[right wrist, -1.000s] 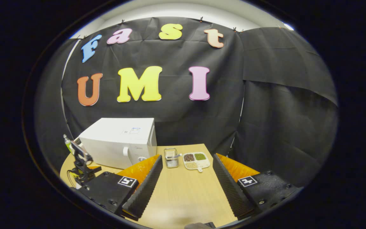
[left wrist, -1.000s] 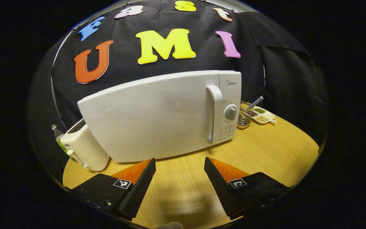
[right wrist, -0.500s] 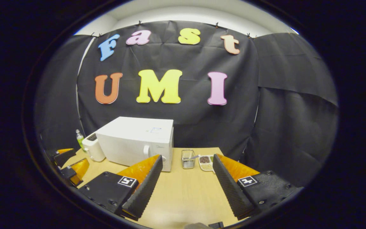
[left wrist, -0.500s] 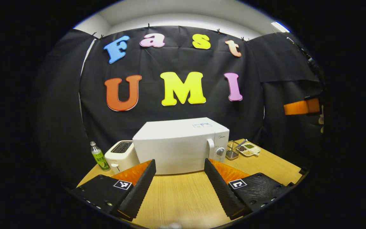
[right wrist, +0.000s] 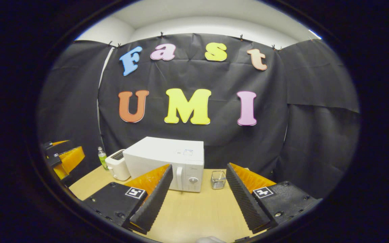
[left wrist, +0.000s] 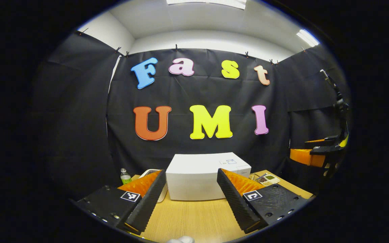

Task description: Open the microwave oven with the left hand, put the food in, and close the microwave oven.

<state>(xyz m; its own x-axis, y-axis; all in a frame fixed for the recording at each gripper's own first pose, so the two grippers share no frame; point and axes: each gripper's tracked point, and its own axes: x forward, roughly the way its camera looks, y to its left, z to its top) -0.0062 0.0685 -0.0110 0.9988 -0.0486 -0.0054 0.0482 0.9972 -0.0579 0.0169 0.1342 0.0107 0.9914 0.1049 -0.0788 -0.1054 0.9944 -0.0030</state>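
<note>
On the wooden surface (right wrist: 194, 216) the shut microwave oven (right wrist: 167, 162) is seen, rigid and heavy; its upright door handle (right wrist: 179, 178) is judged the hold. Both hand-held grippers, left (left wrist: 189, 199) and right (right wrist: 198, 199), are spread, empty.

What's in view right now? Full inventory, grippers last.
microwave: 1, white, door shut, back of the table
toaster: 1, cream, just left of the microwave
bottle: 1, green label, left of the toaster
wire basket: 1, metal, right of the microwave
divided dish: 1, white, holds grains, right of the wire basket
table: 1, light wood, under all of it
left gripper: 1, open, holding nothing
right gripper: 1, open, holding nothing
</note>
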